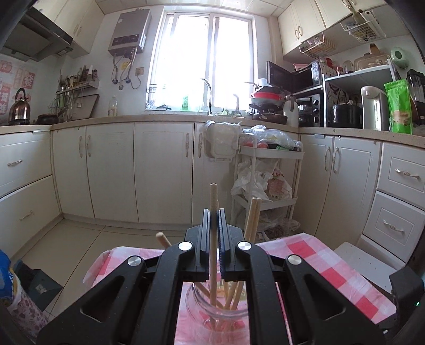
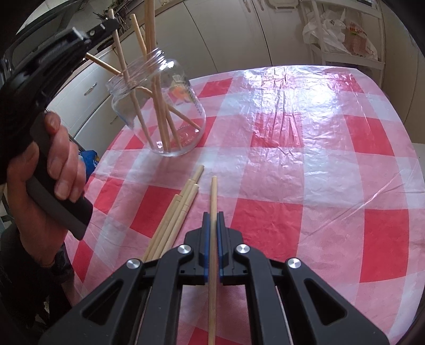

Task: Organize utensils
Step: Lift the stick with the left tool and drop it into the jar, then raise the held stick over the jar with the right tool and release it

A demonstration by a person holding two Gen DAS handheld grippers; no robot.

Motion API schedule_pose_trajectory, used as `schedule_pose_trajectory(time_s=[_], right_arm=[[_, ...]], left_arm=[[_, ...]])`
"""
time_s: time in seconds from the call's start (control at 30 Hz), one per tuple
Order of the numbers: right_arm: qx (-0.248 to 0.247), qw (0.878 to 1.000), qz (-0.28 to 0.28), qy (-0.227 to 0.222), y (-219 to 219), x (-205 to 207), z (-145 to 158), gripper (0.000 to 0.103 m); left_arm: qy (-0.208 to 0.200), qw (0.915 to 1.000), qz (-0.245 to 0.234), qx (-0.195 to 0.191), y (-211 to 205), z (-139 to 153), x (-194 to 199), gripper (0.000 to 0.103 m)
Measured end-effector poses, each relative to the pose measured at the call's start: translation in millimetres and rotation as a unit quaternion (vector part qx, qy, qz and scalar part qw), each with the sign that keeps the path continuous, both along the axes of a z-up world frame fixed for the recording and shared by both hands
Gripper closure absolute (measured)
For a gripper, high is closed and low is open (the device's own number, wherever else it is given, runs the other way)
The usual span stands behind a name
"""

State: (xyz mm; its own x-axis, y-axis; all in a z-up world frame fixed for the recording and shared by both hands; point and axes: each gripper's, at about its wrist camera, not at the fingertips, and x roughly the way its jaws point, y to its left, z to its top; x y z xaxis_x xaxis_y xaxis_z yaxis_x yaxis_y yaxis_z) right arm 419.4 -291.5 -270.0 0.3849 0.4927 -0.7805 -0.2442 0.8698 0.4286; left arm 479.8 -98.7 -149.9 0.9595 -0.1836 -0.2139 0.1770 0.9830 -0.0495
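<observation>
A clear glass jar (image 2: pixel 162 106) stands at the far left of the checked table and holds several wooden chopsticks. My left gripper (image 1: pixel 213 212) is shut on one upright chopstick (image 1: pixel 213 196), whose lower end reaches down into the jar (image 1: pixel 216 305). From the right wrist view, that left gripper (image 2: pixel 106 25) hovers above the jar mouth, held by a hand (image 2: pixel 53 164). My right gripper (image 2: pixel 213 216) is shut on a single chopstick (image 2: pixel 213 191) just above the cloth. A loose bundle of chopsticks (image 2: pixel 178 209) lies on the cloth just left of it.
The red-and-white checked plastic cloth (image 2: pixel 305 172) covers the table. Beyond the table edge stand white kitchen cabinets (image 1: pixel 159 169) and a white trolley (image 1: pixel 268 180) with bags. A white stool (image 1: pixel 366 260) sits at the table's right.
</observation>
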Motion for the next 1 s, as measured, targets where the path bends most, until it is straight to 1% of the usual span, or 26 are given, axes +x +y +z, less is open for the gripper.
schedule_pose_trajectory(time_s=[0.07,0.1,0.17,0.23,0.27,0.3,0.37,0.43,0.53,0.67,0.7,0.73,0.77,0.8,0.83,0.87,0.9,0.97,1.0], right_arm=[[0.025,1.0,-0.009,0.004,-6.2,0.3,2.6,0.098],[0.041,0.999,-0.015,0.004,-10.5,0.4,5.5,0.097],[0.069,0.997,-0.028,0.0,-18.4,0.9,14.1,0.098],[0.098,0.994,-0.043,-0.01,-25.7,0.2,24.6,0.098],[0.111,0.992,-0.049,-0.017,-28.8,-0.3,29.8,0.098],[0.125,0.99,-0.056,-0.028,-32.0,-0.8,36.3,0.098],[0.147,0.985,-0.069,-0.06,-36.1,-2.7,52.7,0.097],[0.158,0.977,-0.083,-0.113,-38.0,-5.9,74.0,0.097],[0.172,0.963,-0.102,-0.181,-36.1,-3.9,104.2,0.097],[0.162,0.938,-0.136,-0.273,-22.5,12.5,140.6,0.098],[0.155,0.923,-0.161,-0.313,-12.3,23.9,152.8,0.098],[0.154,0.917,-0.17,-0.328,-10.2,30.3,157.5,0.097],[0.154,0.917,-0.17,-0.328,-10.2,30.3,157.5,0.098],[0.15,0.91,-0.183,-0.34,-5.8,37.5,160.0,0.097],[0.154,0.899,-0.206,-0.354,0.1,52.7,160.3,0.097],[0.155,0.894,-0.219,-0.359,3.5,59.9,159.3,0.097],[0.155,0.894,-0.219,-0.359,3.5,59.9,159.3,0.097],[0.157,0.884,-0.233,-0.374,14.4,76.2,157.5,0.097],[0.154,0.882,-0.233,-0.38,19.8,80.3,155.8,0.097]], left_arm=[[0.006,1.0,-0.001,0.005,2.2,-2.3,-7.4,0.097],[0.009,0.9999,-0.002,0.005,5.1,-3.0,-11.0,0.095],[0.011,0.9999,0.005,-0.001,12.5,-3.3,-20.8,0.085],[0.009,0.9999,0.009,-0.01,19.7,-2.7,-30.7,0.072],[0.008,0.9998,0.013,-0.012,22.9,-2.1,-35.0,0.07],[0.008,0.9997,0.014,-0.017,26.8,-2.1,-39.4,0.067],[0.011,0.9994,0.019,-0.025,34.0,-1.6,-45.8,0.066],[0.013,0.9989,0.028,-0.035,42.9,-4.1,-53.5,0.064],[0.024,0.9978,0.04,-0.048,54.0,-12.4,-60.0,0.061],[0.045,0.9957,0.053,-0.062,64.9,-29.3,-61.4,0.061],[0.049,0.9949,0.057,-0.067,67.8,-33.2,-61.9,0.061],[0.05,0.9943,0.06,-0.073,69.9,-35.4,-62.0,0.061],[0.051,0.9937,0.063,-0.078,72.4,-37.2,-62.2,0.061],[0.05,0.993,0.066,-0.083,75.2,-39.1,-63.0,0.061],[0.05,0.9923,0.07,-0.089,77.5,-40.4,-63.1,0.061],[0.049,0.9915,0.073,-0.096,80.5,-41.6,-63.6,0.061],[0.049,0.9907,0.074,-0.102,83.1,-42.2,-63.7,0.06],[0.049,0.9895,0.075,-0.113,88.1,-43.2,-64.4,0.06],[0.049,0.9889,0.075,-0.118,89.9,-42.5,-63.2,0.06]])
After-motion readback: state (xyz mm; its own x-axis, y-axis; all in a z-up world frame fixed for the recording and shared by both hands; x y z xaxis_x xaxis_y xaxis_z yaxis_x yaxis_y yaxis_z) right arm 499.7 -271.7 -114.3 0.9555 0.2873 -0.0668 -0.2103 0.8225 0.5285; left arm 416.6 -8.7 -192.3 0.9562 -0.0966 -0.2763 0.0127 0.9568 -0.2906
